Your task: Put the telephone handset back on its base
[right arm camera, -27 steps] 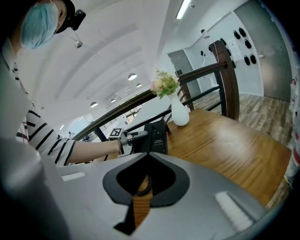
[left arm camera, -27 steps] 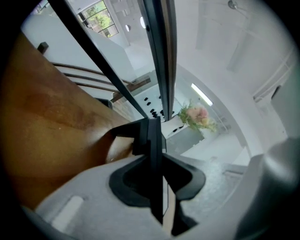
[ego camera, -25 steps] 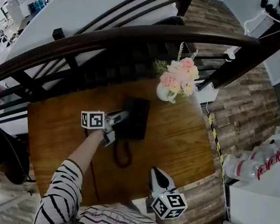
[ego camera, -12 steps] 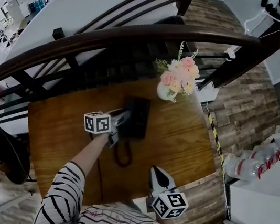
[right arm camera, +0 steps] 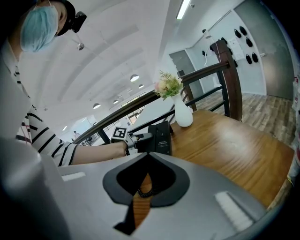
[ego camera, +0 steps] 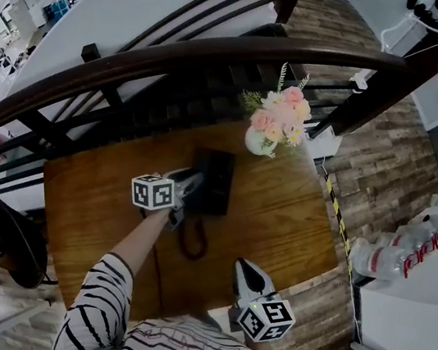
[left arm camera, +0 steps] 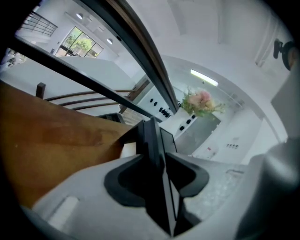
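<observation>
**Almost Let Go: Handset Down on the Base**

Slowly my left gripper (ego camera: 183, 199) was opening its fingers, just left of centre in the head view. The telephone handset (left arm camera: 151, 140) stood between them, a thin dark slab seen edge-on in the left gripper view. I could not tell whether the pads touched it on either side. From above, the handset lay along the left edge of the black base (ego camera: 218, 182), and the two read as one dark block on the wooden worktop (ego camera: 286, 223). My striped sleeve ran up to that gripper from the lower left of the frame.

Below the base, the coiled cord (ego camera: 191, 242) looped on the wood towards the bottom of the picture. Above and to the right of the base stood a white vase of pink flowers (ego camera: 270, 129), near it but apart.

My right gripper (ego camera: 246, 273) hung low and right of centre, well clear of the phone. Its fingers met at the tips with nothing held. Through the slit beneath the tips I saw only worktop and a bit of cord beyond.

Across the upper part of the head view curved a dark railing (ego camera: 223, 50).
</observation>
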Demonstrator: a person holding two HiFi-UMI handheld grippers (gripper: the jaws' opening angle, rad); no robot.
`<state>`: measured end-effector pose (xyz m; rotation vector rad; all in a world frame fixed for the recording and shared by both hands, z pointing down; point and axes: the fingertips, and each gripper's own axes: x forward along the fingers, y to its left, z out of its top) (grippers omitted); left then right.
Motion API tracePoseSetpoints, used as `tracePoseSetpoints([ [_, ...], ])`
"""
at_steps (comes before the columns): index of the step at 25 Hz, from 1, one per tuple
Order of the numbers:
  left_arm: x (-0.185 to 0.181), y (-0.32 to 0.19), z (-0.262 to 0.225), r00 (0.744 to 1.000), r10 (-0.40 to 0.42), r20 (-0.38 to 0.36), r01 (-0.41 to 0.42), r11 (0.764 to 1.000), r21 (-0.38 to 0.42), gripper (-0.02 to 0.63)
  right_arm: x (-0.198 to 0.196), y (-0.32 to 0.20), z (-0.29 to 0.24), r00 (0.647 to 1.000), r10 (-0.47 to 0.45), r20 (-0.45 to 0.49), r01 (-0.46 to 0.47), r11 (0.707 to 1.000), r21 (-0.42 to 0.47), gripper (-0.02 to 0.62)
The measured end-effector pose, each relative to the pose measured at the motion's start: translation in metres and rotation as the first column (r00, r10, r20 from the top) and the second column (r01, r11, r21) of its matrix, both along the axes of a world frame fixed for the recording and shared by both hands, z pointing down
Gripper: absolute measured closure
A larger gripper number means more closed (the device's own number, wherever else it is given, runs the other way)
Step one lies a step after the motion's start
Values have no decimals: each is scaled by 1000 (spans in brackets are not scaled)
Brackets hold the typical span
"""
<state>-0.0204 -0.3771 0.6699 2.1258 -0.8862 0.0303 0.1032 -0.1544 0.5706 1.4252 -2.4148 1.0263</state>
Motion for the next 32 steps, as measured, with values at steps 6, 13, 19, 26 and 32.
tracePoseSetpoints([
  [6, -4, 3, 0, 1000, -24, 13, 23, 1000, 5, 423, 2, 3, -1, 1000, 3, -2, -3, 1000, -2, 594],
  [13, -15, 11, -6, 997, -55, 51, 53, 998, 36, 419, -1, 3, -2, 1000, -2, 3, 2, 1000, 0, 594],
  [19, -16, 24, -6, 993, -57, 102, 49, 996, 75, 479, -3, 2, -2, 1000, -8, 7, 8, 1000, 1, 594],
  [26, -13, 27, -5, 987, -48, 155, 32, 994, 104, 532, 1, 5, 1, 1000, -2, 5, 2, 1000, -7, 594],
  [32, -12, 24, -5, 994, -40, 100, 31, 996, 89, 545, 1, 6, 3, 1000, -2, 5, 2, 1000, -9, 594],
])
